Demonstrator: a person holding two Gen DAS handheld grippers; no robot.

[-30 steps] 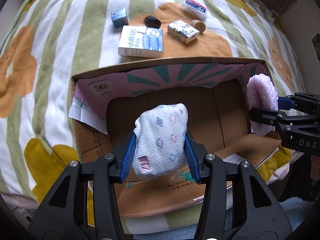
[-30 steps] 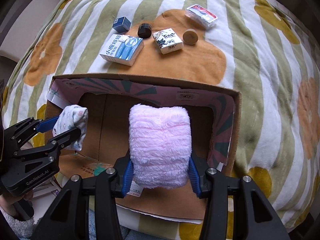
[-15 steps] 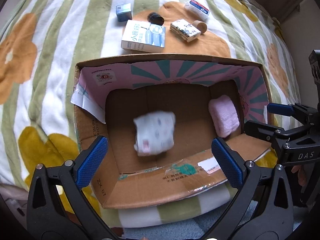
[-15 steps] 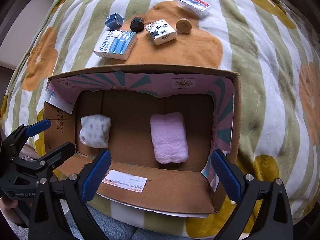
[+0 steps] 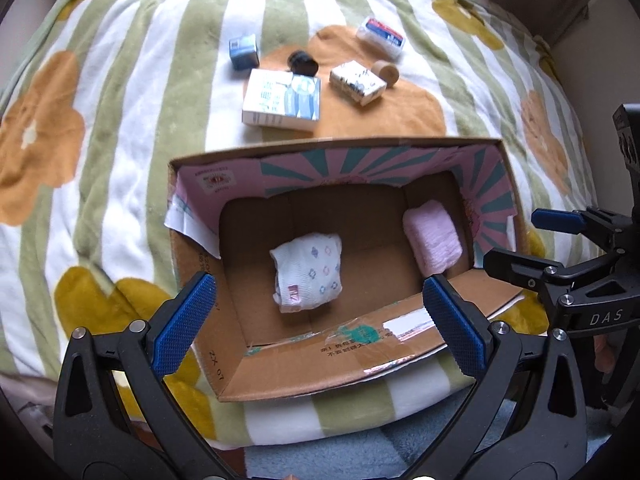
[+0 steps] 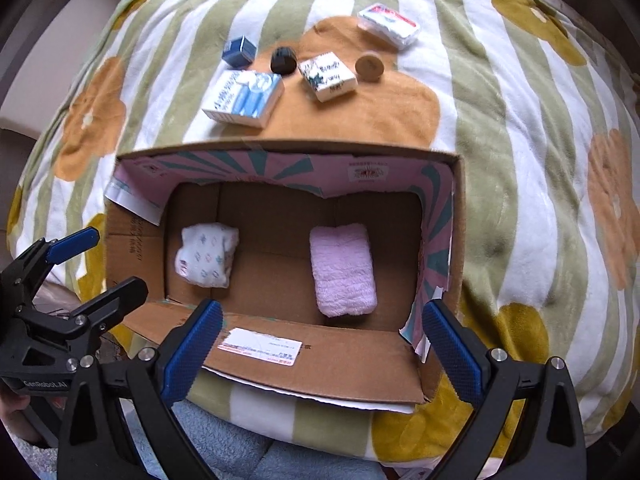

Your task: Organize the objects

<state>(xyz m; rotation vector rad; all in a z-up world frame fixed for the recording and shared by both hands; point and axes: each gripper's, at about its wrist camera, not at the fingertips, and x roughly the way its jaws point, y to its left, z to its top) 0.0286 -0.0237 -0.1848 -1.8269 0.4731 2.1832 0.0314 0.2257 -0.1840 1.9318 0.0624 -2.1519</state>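
An open cardboard box sits on a flowered blanket. A white patterned cloth bundle lies on its floor at the left. A pink fluffy towel lies at the right. My left gripper is open and empty above the box's near edge. My right gripper is open and empty above the near flap. Each gripper shows at the edge of the other's view, with the right one at right and the left one at left.
Beyond the box on the blanket lie a white and blue carton, a small blue box, a black cap, a printed white packet, a wooden disc and a plastic pack.
Both grippers opened and let go of their loads: the cloth bundle and the pink towel dropped onto the box floor. Both grippers pulled back and up from the box.
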